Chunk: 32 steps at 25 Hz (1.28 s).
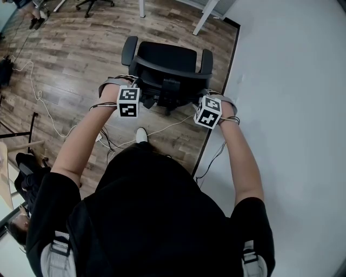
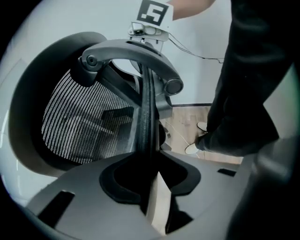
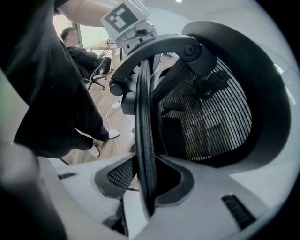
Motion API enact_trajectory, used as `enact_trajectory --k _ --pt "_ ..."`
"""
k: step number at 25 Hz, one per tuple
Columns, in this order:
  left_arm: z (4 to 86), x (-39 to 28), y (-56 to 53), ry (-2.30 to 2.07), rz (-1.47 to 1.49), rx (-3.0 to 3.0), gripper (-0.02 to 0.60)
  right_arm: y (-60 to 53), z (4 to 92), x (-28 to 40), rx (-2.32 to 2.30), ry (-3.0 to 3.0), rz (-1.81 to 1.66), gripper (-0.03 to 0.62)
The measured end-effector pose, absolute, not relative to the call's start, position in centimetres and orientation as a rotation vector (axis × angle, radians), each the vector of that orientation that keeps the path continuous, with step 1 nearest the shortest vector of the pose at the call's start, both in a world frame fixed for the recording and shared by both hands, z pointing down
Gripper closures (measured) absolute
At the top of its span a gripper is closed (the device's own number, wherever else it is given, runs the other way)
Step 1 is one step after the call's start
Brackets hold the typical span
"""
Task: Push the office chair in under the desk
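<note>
Wood floor [image 1: 65, 65] on left, white cable [image 1: 39, 94] snaking across it. Left gripper [image 2: 150, 180] clamped on left edge of backrest [image 2: 144, 122], rim running straight in between jaws. Office chair [image 1: 165, 62] stands on floor ahead of person, back turned toward them, armrests out to both sides, white legs [image 1: 207, 15] beyond it and apart. Right gripper [image 3: 145, 187] clamped on backrest's right edge same way. White wall [image 1: 292, 81] with black baseboard fills right side, chair just beside it.
</note>
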<state>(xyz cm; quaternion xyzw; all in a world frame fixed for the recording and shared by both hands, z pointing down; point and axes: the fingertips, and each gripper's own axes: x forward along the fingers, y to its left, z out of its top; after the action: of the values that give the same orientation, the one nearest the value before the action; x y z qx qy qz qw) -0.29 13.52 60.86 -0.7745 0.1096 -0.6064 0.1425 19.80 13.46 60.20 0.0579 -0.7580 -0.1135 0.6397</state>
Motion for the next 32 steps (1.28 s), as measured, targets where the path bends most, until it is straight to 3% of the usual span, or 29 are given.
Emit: enact_trajectory --k 32 --pt "62.3 -5.2 0.5 0.250 -1.703 -2.163 0.479 2.2 61.3 14.5 0.275 -1.724 -0.220 0.479"
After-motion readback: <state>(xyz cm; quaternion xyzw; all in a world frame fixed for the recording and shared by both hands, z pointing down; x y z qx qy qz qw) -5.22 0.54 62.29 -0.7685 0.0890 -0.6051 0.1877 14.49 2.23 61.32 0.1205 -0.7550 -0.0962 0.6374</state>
